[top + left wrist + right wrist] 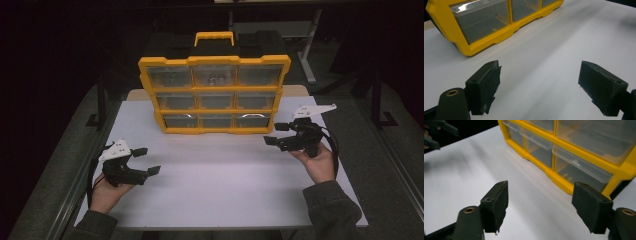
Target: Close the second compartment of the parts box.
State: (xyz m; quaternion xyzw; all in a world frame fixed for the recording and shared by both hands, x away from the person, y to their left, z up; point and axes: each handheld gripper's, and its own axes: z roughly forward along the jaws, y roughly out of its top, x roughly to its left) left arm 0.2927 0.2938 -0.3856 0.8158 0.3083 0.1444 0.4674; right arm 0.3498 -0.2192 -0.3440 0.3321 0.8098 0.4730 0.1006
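A yellow drawer organizer (215, 95) with clear drawers and a black top handle stands upright at the back of the white table (220, 185). Small metal parts (216, 77) lie in its top middle drawer. My left gripper (148, 160) hovers low at the table's left, jaws open and empty, pointing toward the organizer (481, 25). My right gripper (272, 134) is held beside the organizer's lower right corner, jaws wide apart with nothing between them. In the right gripper view the gripper (540, 206) faces the bottom row of drawers (574, 170).
Bare white table surface lies between the two hands and in front of the organizer. The left gripper (439, 132) shows far off in the right gripper view. Dark floor and metal frame legs (310, 50) surround the table.
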